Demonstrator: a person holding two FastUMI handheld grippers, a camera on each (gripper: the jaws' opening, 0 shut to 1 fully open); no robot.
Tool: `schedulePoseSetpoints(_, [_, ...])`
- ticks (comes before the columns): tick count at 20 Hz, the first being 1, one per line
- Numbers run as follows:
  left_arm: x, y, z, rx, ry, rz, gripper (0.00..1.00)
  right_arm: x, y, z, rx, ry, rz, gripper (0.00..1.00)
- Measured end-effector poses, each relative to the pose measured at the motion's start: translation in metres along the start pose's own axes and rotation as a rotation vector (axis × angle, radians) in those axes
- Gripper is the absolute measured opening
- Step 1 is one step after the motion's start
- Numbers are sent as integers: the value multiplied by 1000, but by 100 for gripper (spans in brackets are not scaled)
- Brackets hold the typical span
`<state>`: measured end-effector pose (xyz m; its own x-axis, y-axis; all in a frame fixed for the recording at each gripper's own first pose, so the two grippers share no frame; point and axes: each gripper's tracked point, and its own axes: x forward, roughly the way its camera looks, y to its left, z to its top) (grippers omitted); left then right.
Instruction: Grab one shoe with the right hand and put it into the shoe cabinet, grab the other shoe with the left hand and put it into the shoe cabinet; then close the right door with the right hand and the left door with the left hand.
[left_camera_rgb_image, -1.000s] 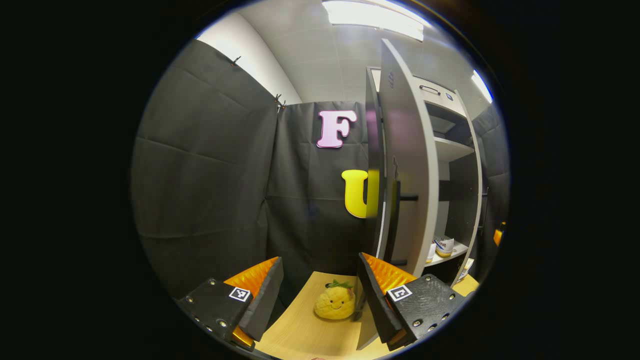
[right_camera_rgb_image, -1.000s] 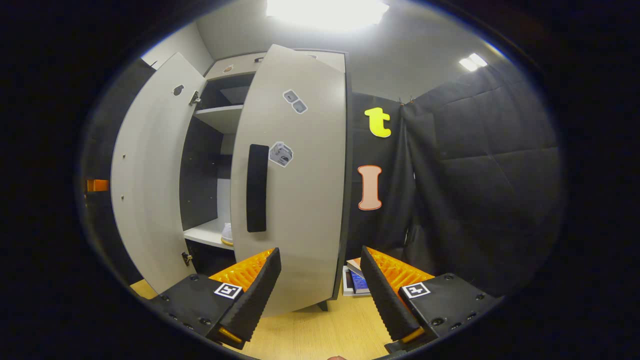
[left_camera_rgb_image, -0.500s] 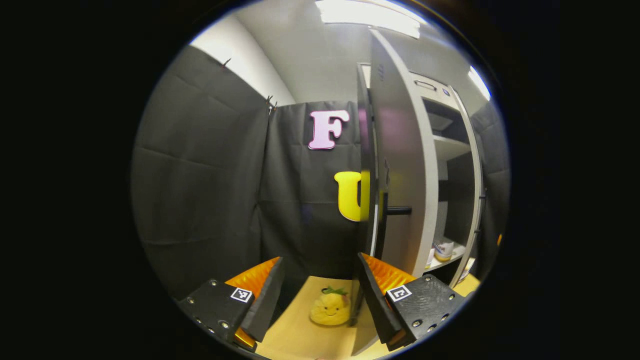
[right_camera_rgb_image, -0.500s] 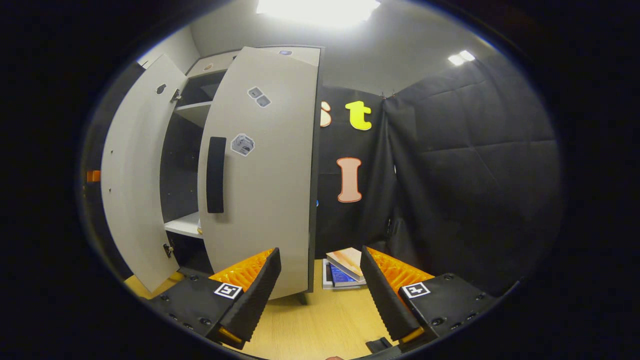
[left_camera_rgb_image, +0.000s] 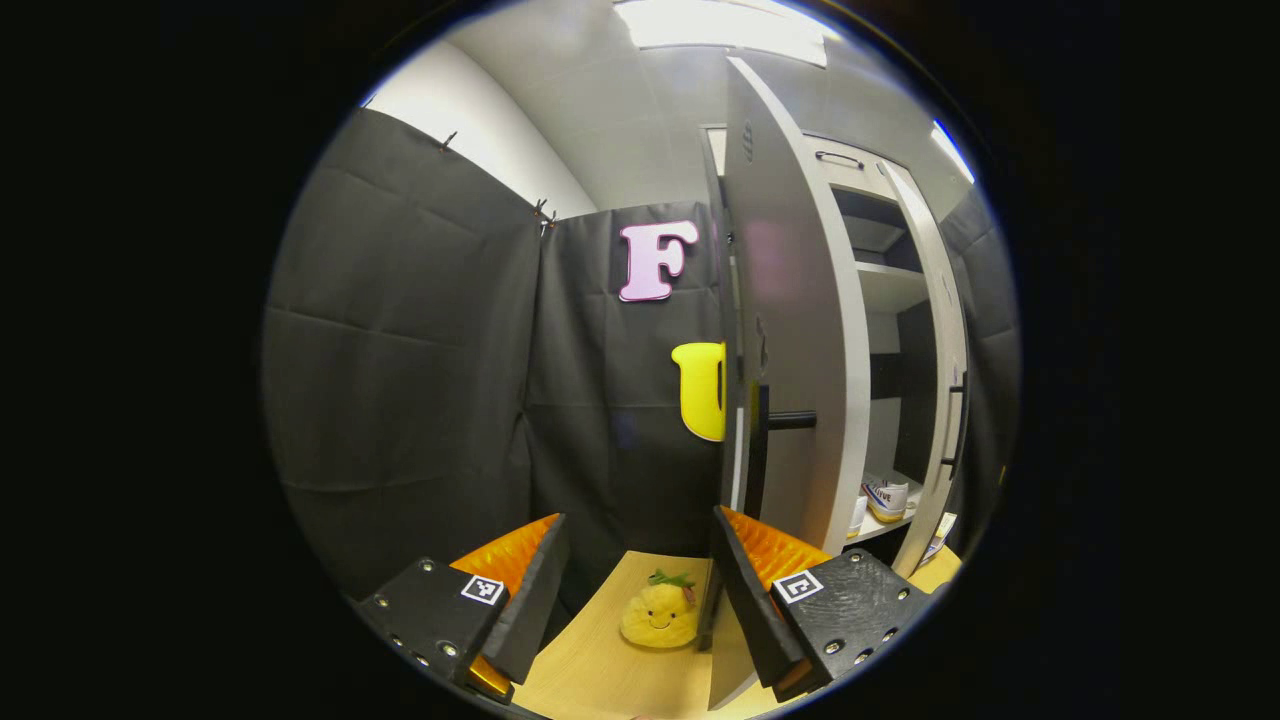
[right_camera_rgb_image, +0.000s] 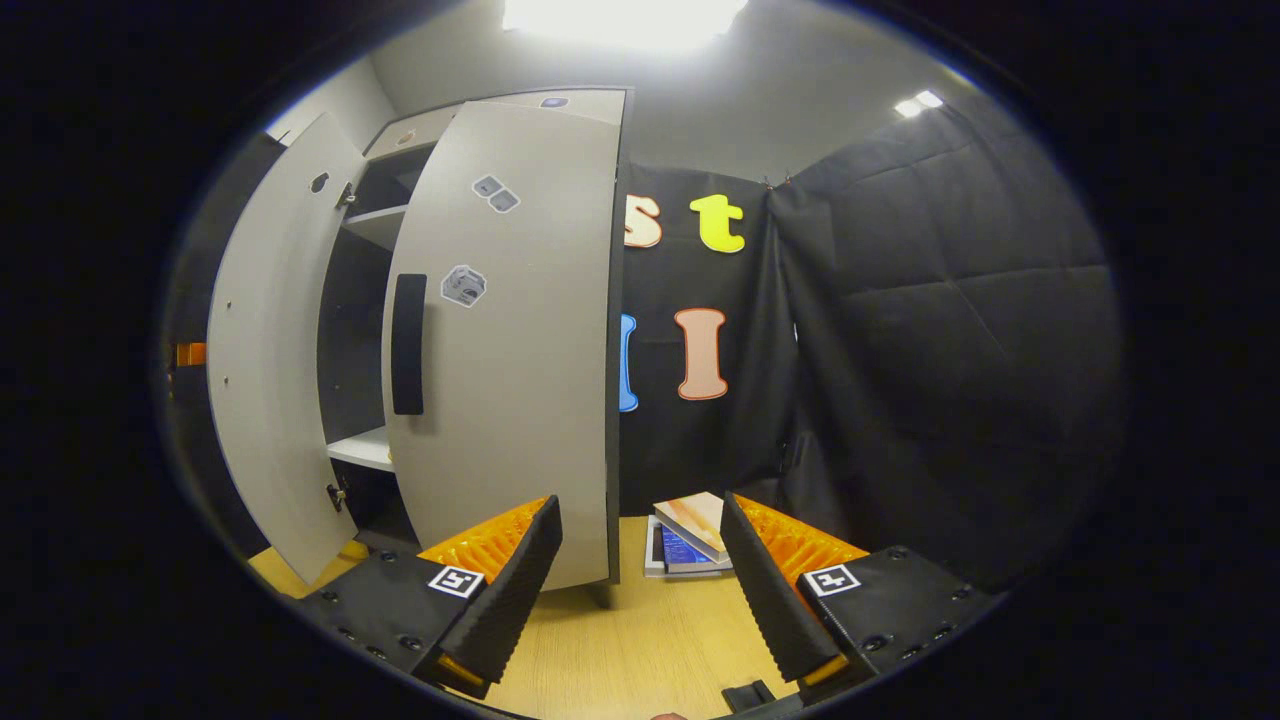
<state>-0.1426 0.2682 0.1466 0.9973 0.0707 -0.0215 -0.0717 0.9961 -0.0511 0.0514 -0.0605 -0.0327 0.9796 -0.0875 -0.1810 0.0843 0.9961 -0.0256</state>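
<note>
The right gripper (right_camera_rgb_image: 640, 590), jaws apart, faces the cabinet's right door (right_camera_rgb_image: 510, 340), with books (right_camera_rgb_image: 690, 535) on the floor.

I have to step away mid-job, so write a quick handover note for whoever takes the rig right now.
Left hand-held gripper: open, empty, close to the outer face of the left door, beside its handle.
Right hand-held gripper: open, empty, in front of the right door.
Shoes: one shoe sits on the cabinet's lower shelf; a second pale shape beside it is probably the other, hard to tell.
Done: shoes appear stowed.
Left: both doors remain ajar. Push the right door shut with the right, then the left door with the left.
</note>
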Motion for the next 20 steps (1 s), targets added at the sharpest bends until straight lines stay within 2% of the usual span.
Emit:
schedulePoseSetpoints(7, [-6, -15, 0, -17, -7, 18, 78, 3, -17, -5, 2, 15, 4, 100])
schedulePoseSetpoints(8, [-6, -20, 0, -24, -9, 12, 78, 4, -19, -5, 1, 15, 4, 97])
schedulePoseSetpoints(10, [-7, -31, 0, -38, -12, -8, 78, 4, -23, -6, 2, 17, 1, 100])
schedulePoseSetpoints(17, [-7, -75, 2, -69, -22, -73, 78, 1, -41, -12, 4, 34, -20, 100])
schedulePoseSetpoints(20, [0, -107, 3, -87, -22, -120, 78, -5, -52, -16, 0, 45, -35, 100])
